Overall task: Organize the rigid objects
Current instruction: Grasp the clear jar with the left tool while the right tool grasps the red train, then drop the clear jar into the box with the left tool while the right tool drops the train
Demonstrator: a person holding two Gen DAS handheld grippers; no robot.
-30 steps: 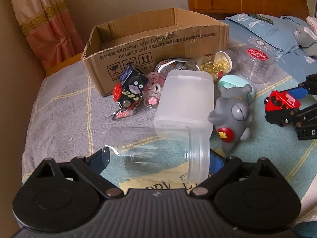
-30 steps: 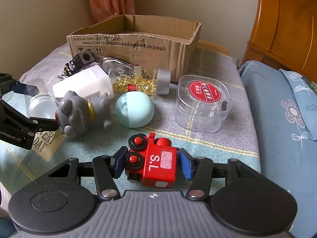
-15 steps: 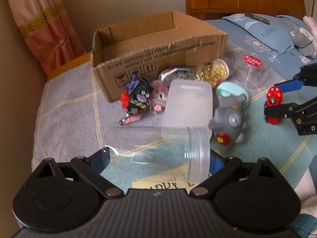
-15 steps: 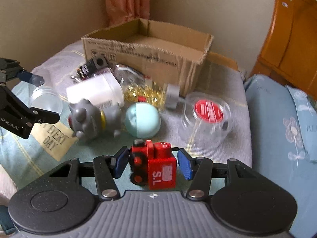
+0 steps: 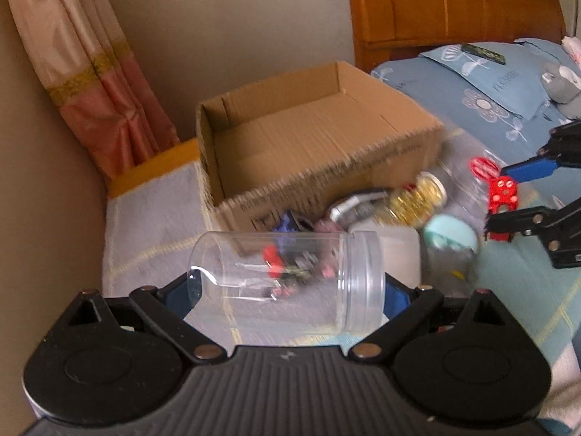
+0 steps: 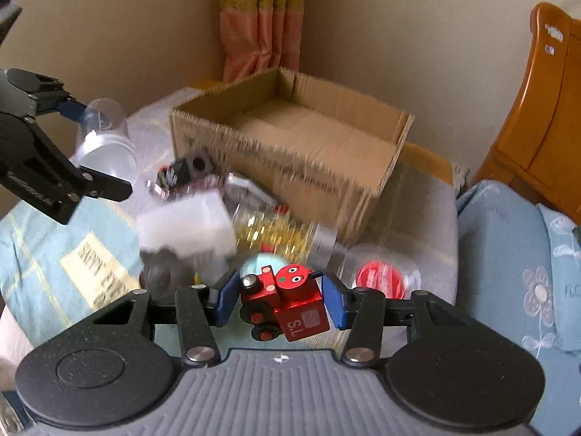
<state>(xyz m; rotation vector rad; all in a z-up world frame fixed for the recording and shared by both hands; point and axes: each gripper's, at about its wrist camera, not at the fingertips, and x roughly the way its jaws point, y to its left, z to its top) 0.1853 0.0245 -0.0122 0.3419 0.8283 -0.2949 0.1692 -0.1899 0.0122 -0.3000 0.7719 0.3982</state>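
My left gripper (image 5: 290, 285) is shut on a clear plastic jar (image 5: 287, 278) that lies sideways between its blue pads, lifted above the bed. My right gripper (image 6: 279, 299) is shut on a red toy train (image 6: 285, 303), tilted, also held off the bed. An open cardboard box (image 5: 312, 145) stands behind the clutter, with nothing visible inside; it shows too in the right wrist view (image 6: 297, 134). From the right wrist view the left gripper (image 6: 83, 149) holds the jar (image 6: 105, 145) at the left. From the left wrist view the right gripper (image 5: 519, 192) holds the train (image 5: 503, 190) at the right.
On the bedspread before the box lie a white plastic container (image 6: 189, 225), a jar of gold beads (image 5: 417, 196), a teal egg (image 5: 450, 239), a grey toy (image 6: 163, 272), a black and red cube toy (image 6: 185, 172) and a red-lidded clear tub (image 6: 381, 279). Blue pillows (image 5: 490, 83) and a wooden headboard (image 5: 454, 7) lie to the right.
Both grippers have risen off the bed with their loads. The right gripper closed tighter on the train and rolled, tilting it. The box now sits lower and nearer in both views.
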